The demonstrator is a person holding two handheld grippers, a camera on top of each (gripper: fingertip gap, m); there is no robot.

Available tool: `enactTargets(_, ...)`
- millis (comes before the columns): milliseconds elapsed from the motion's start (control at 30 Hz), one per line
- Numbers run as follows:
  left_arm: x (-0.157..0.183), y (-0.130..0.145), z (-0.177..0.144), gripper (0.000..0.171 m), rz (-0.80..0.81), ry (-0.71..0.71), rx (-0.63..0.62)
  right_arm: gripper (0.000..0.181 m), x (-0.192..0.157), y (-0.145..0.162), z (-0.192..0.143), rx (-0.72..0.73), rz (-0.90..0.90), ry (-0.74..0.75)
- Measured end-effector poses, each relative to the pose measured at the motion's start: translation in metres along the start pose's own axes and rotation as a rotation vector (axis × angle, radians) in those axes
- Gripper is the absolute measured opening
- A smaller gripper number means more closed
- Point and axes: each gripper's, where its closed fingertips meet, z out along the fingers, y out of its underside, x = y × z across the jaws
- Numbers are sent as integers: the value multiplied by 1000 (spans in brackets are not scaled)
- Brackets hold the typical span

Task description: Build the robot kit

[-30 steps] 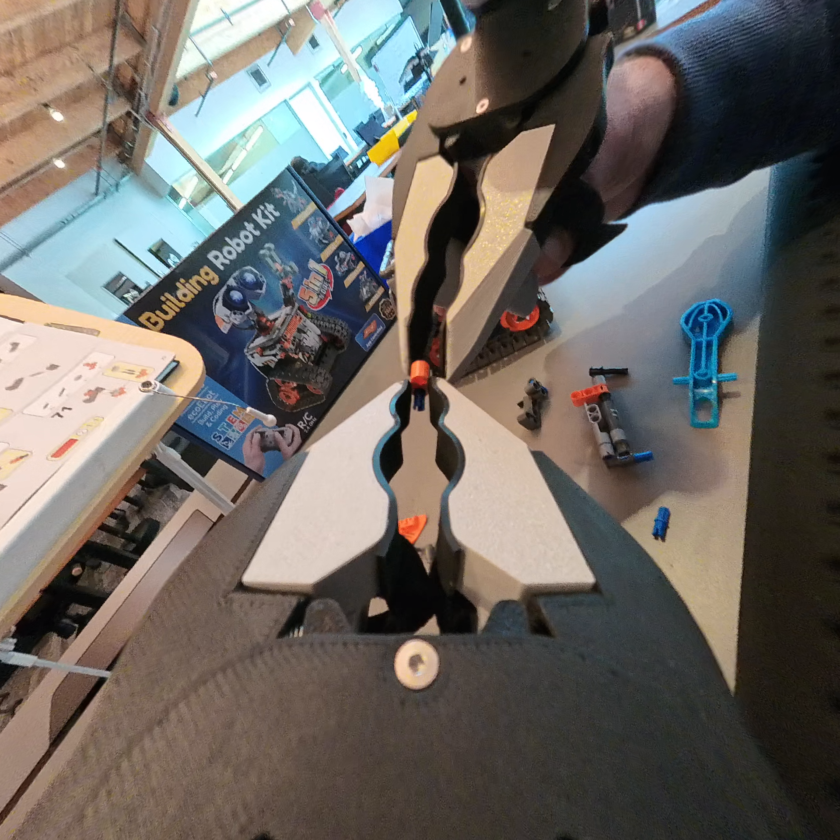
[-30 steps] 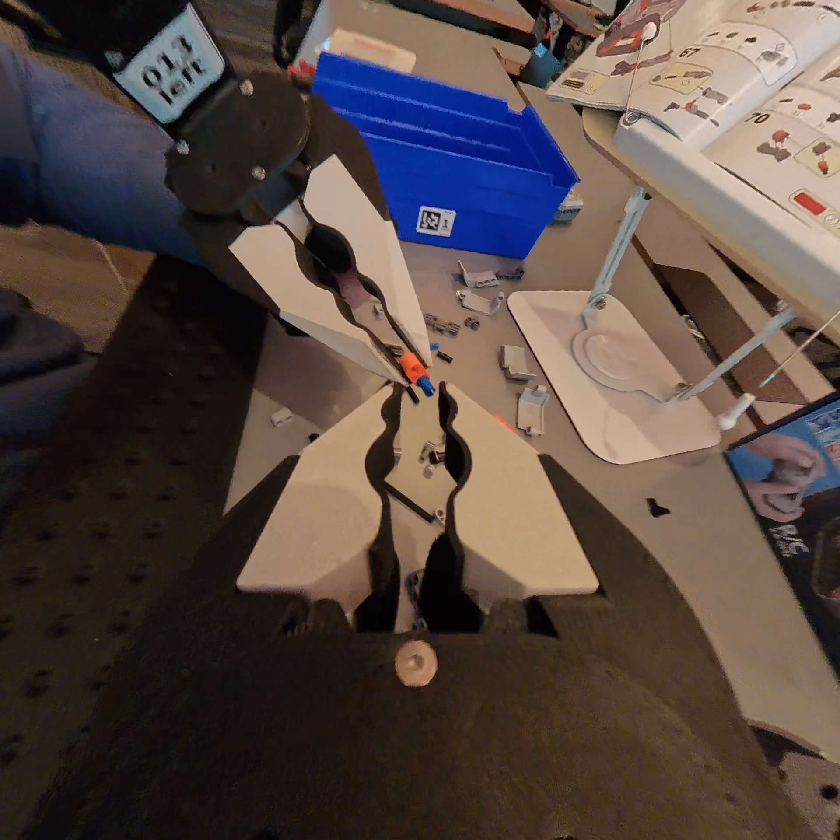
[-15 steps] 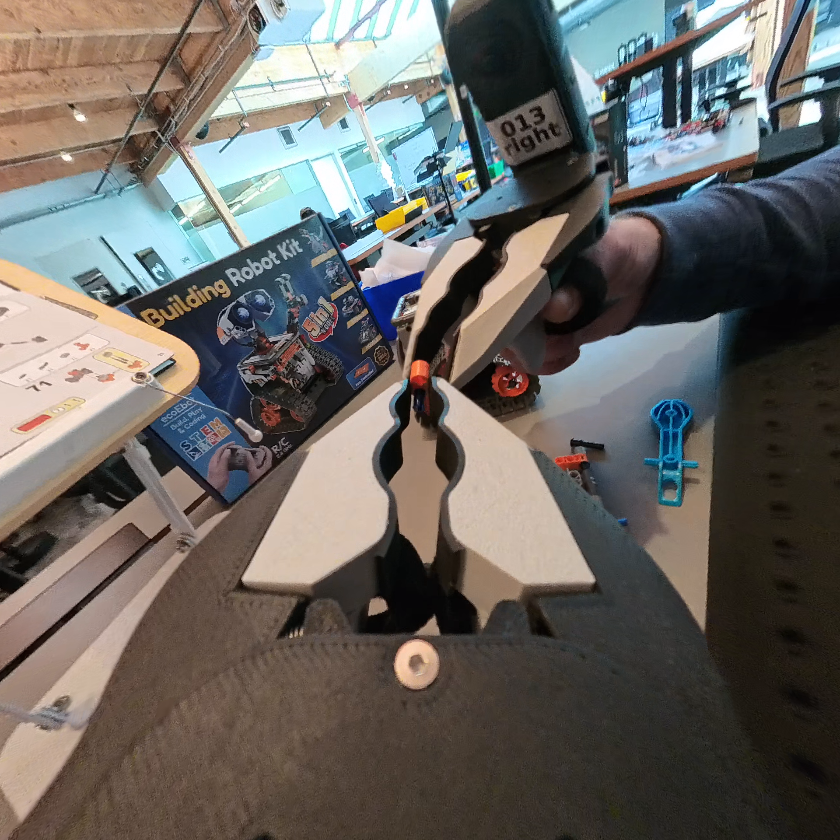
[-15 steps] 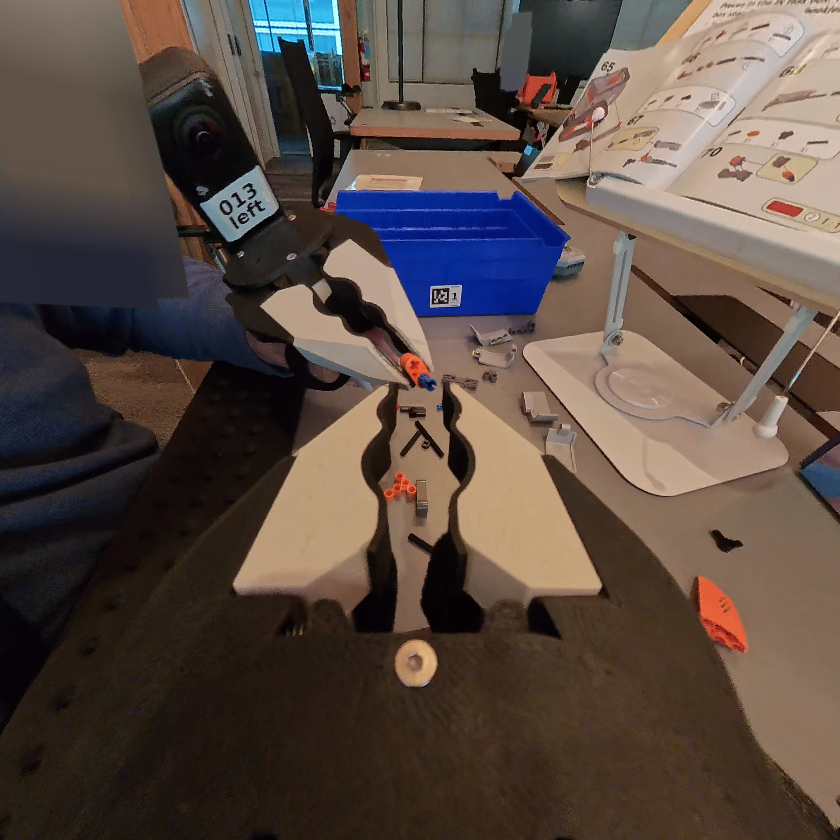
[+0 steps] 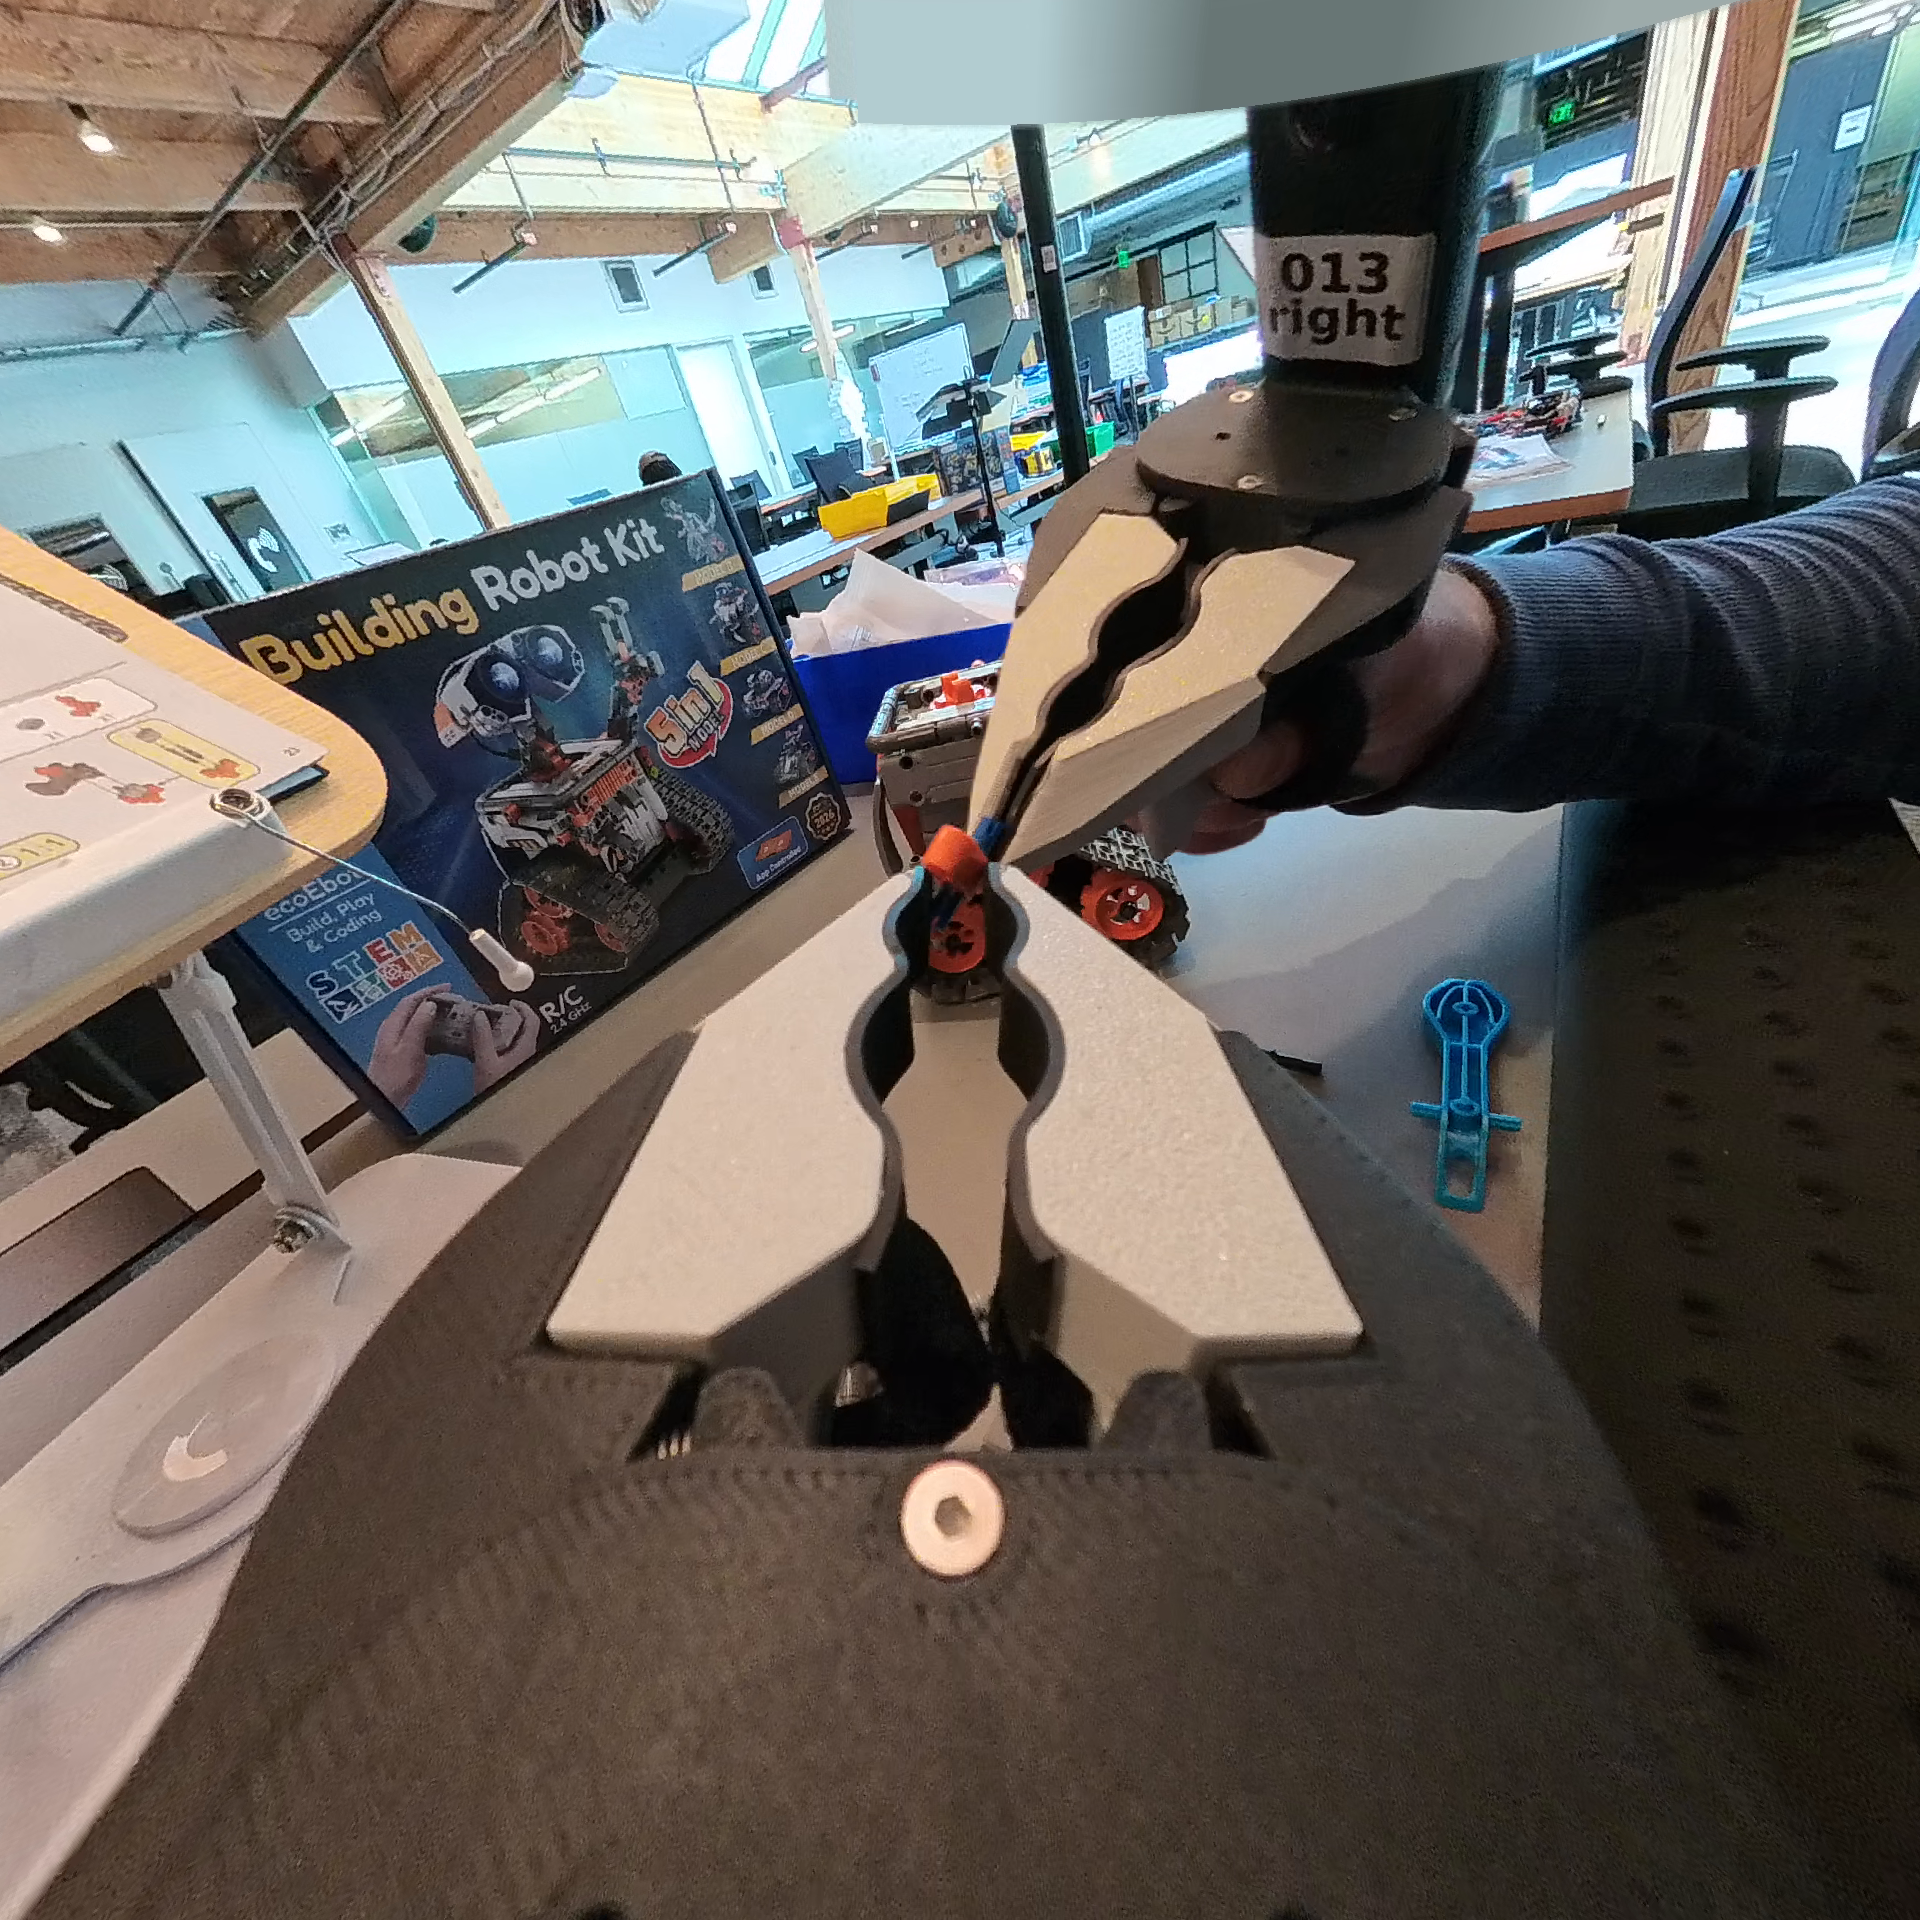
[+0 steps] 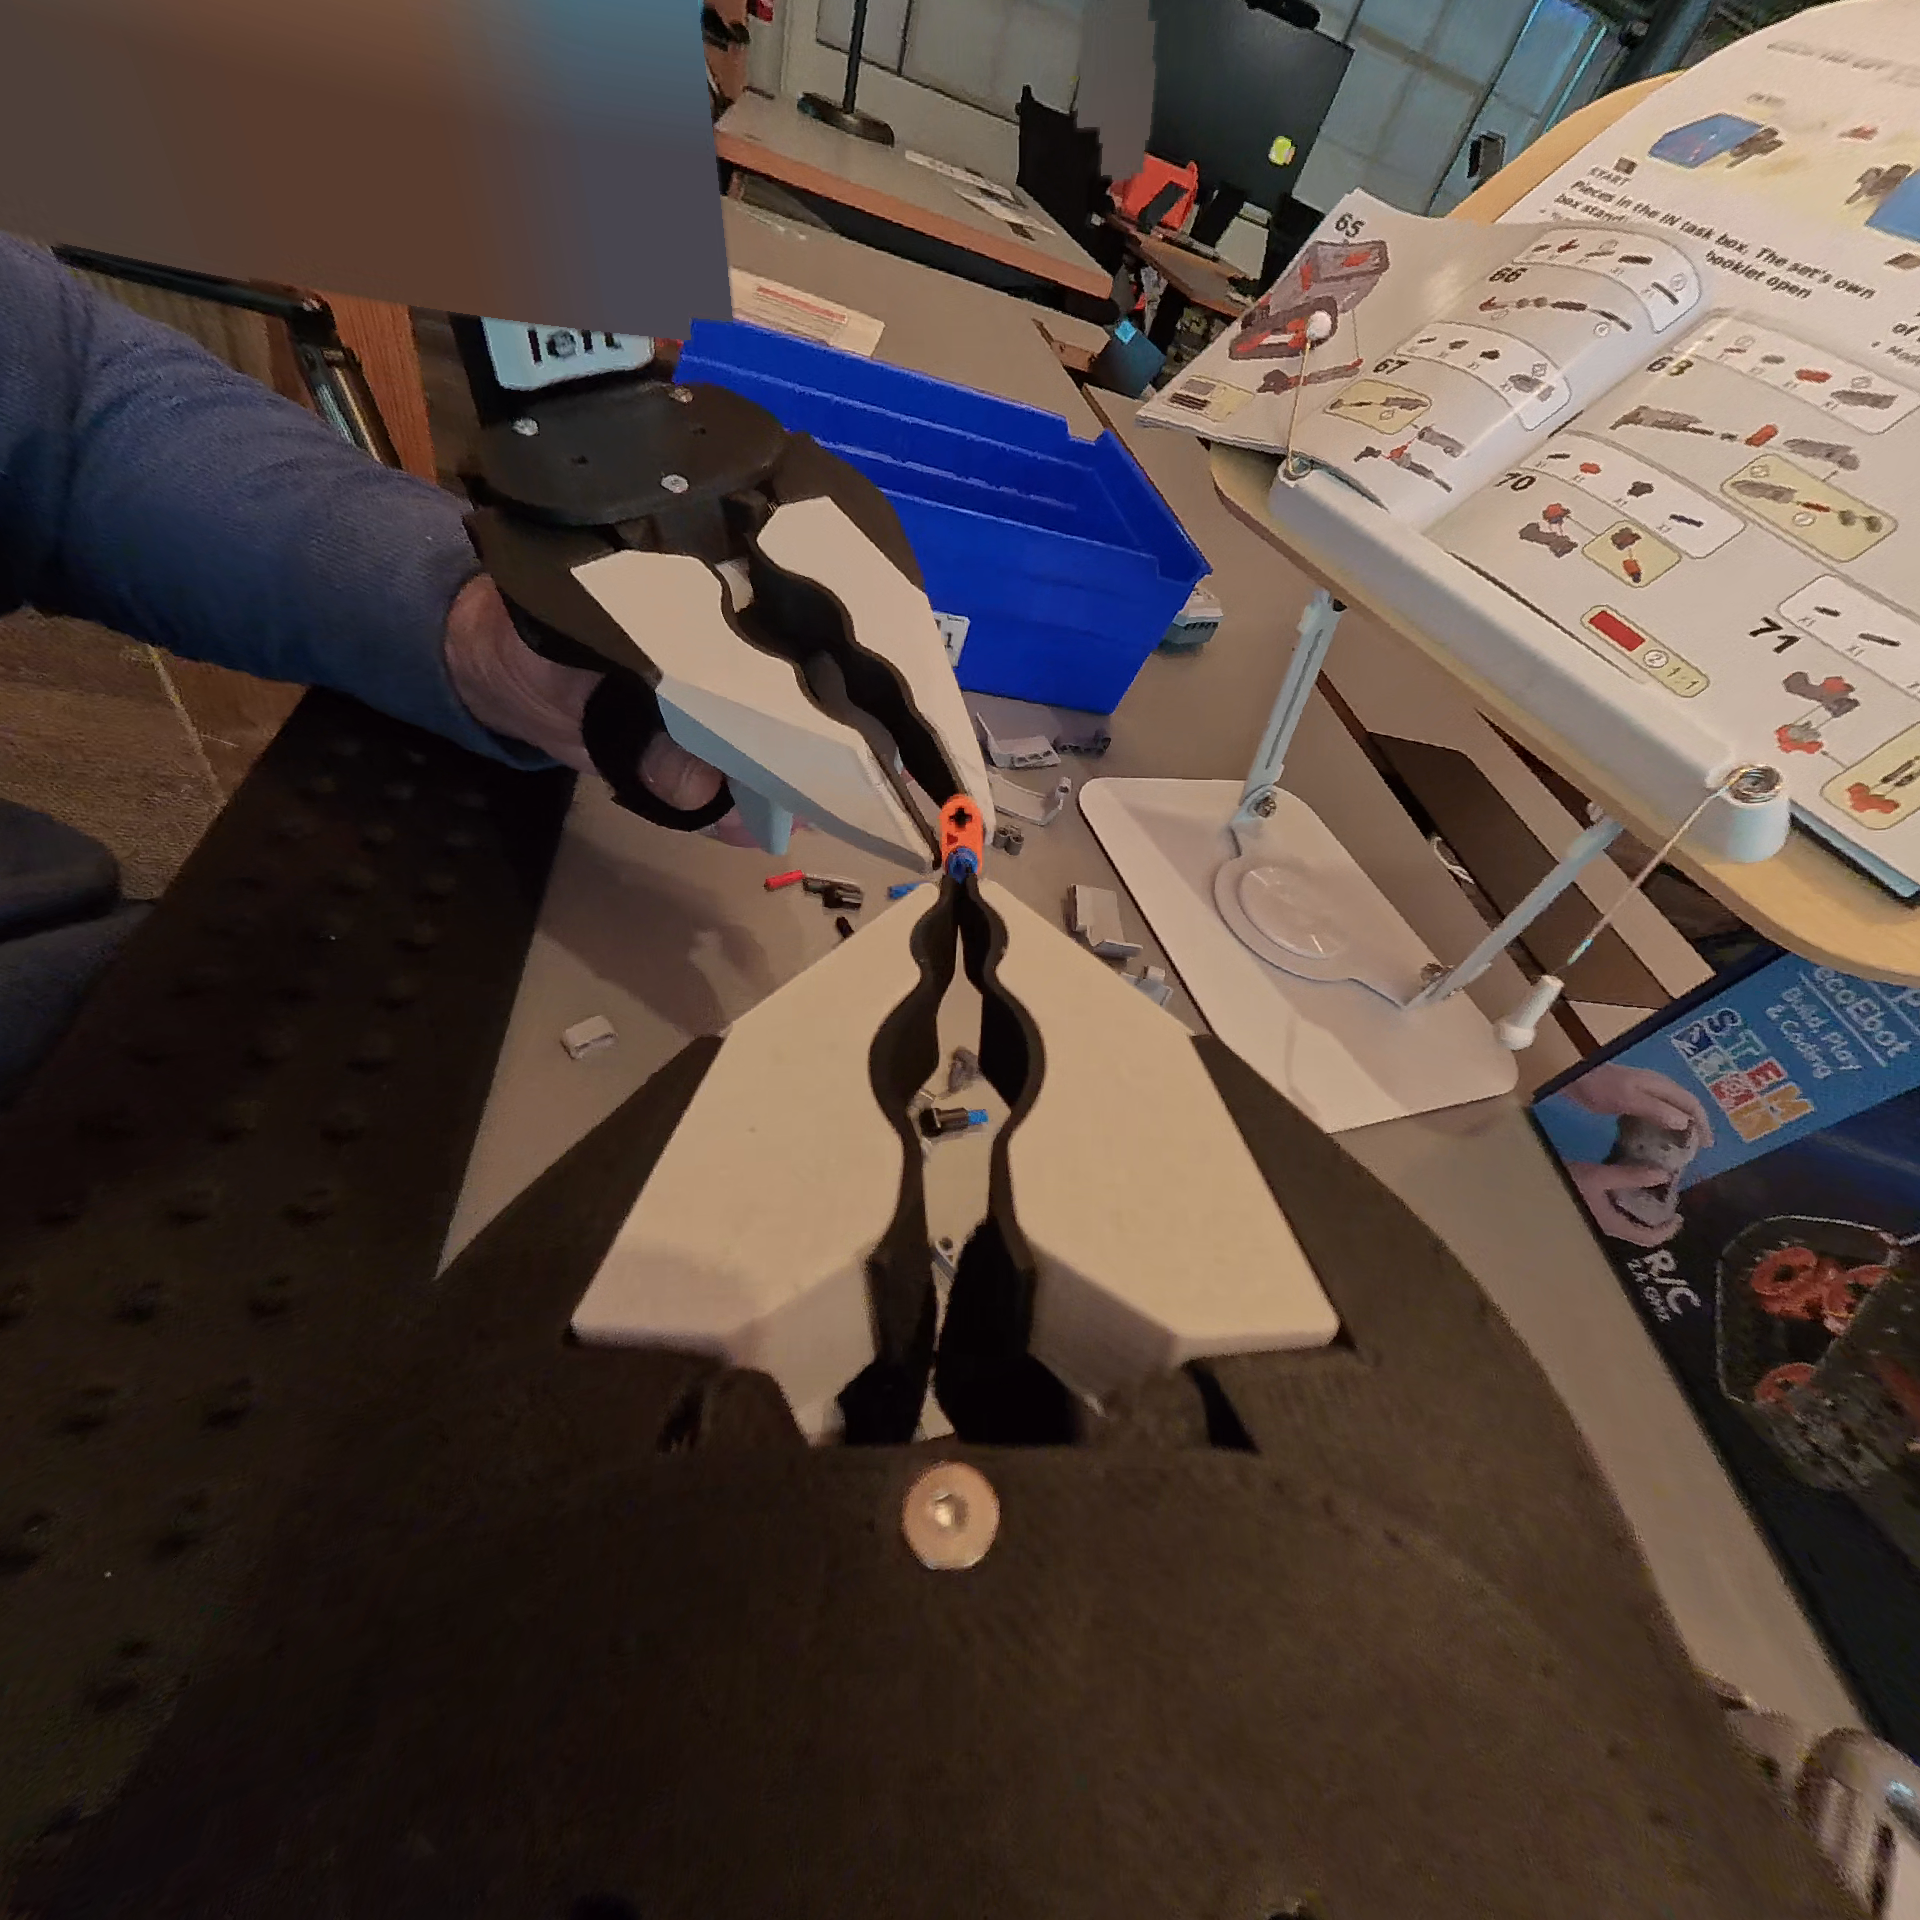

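Note:
My left gripper [image 5: 956, 883] is shut on a small orange connector [image 5: 954, 854] with a blue pin [image 6: 962, 860] sticking out of it, held above the table. My right gripper [image 6: 963, 885] meets it tip to tip and is shut on the blue pin's free end. In the left wrist view the right gripper [image 5: 1000, 836] comes down from the upper right, held by a hand in a blue sleeve. In the right wrist view the left gripper [image 6: 951, 831] comes in from the upper left, with the orange connector [image 6: 960, 819] at its tips.
A blue bin [image 6: 1039, 540] stands behind. A white stand [image 6: 1299, 935] bearing an open instruction booklet [image 6: 1558, 468] is on the right. A kit box [image 5: 540, 779], a tracked model [image 5: 1122, 894] and a light-blue tool [image 5: 1460, 1091] sit on the grey table. Small loose parts [image 6: 831, 888] lie below. The grippers are tip to tip, or close to it.
Both grippers have lifted and tilted up from the table. The right gripper, open before, has moved onto the blue pin and shut on it. The left still holds the orange connector.

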Motion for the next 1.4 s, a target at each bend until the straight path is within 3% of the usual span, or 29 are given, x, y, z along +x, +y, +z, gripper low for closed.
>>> enactTargets(233, -6, 3, 0, 10, 9, -26, -23, 0, 8, 4, -4, -62, -98, 70)
enactTargets(433, -9, 7, 1, 20, 144, -85, -90, 0, 13, 13, -4, -190, -289, 153)
enactTargets(633, -2, 20, 10, 11, 247, -97, -195, 0, 3, 18, -2, -265, -413, 151)
enactTargets(700, -2, 22, 10, 0, 223, -85, -193, 0, 3, 15, -2, -248, -399, 150)
enactTargets(867, -2, 13, 11, 0, 101, -57, -131, 0, 3, 14, -3, -220, -341, 130)
enactTargets(1067, -11, 19, 7, 0, 105, -77, -172, 0, 22, 13, -28, -180, -135, 74)
enactTargets(1200, -18, 40, 7, 1, 105, -73, -285, 0, 39, 26, -51, -264, -96, 107)
enactTargets(1400, -5, 72, -1, 7, 104, 52, -473, 0, 26, 45, -54, -323, -48, 25)
